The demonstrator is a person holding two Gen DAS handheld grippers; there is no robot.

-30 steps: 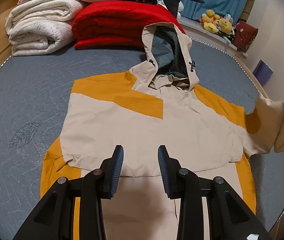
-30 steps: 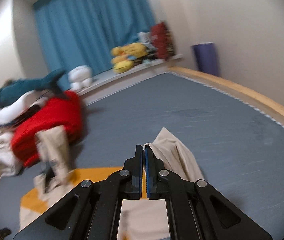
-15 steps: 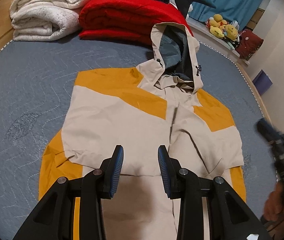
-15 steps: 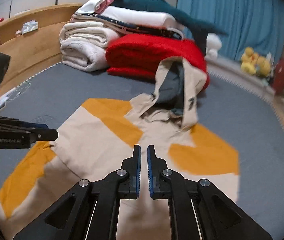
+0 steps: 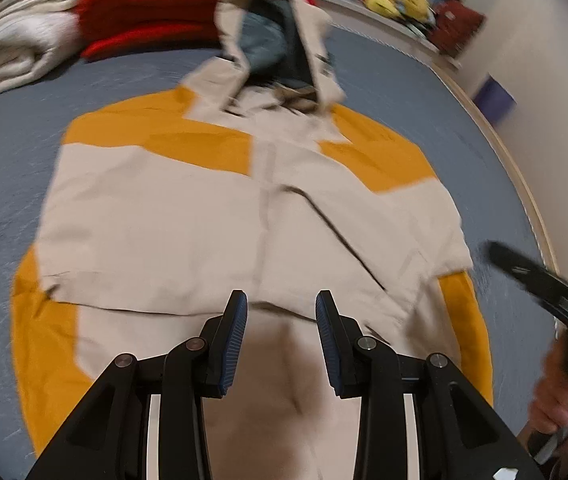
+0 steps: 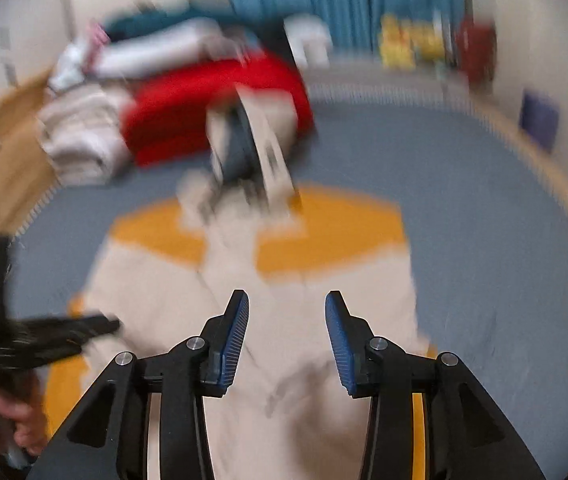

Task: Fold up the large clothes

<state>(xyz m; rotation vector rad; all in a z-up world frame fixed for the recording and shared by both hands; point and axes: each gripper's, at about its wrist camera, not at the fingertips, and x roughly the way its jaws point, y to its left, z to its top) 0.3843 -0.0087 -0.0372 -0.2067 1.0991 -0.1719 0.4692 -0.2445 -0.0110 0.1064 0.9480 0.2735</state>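
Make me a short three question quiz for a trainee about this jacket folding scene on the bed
1. True or false: both sleeves of the jacket already lie folded across its front.
2. What lies past the hood? A) red blanket B) laptop C) shoes
3. Fill in: the left gripper and right gripper each have ____ between their pads.

Key: 1 true; 2 A; 3 nothing. The right gripper's jaws are opening, above the jacket's lower part.

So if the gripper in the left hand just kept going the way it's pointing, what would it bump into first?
Most likely the jacket: the left gripper tilts down over its beige lower front, jaws apart and empty. How far above the fabric it hangs is unclear.
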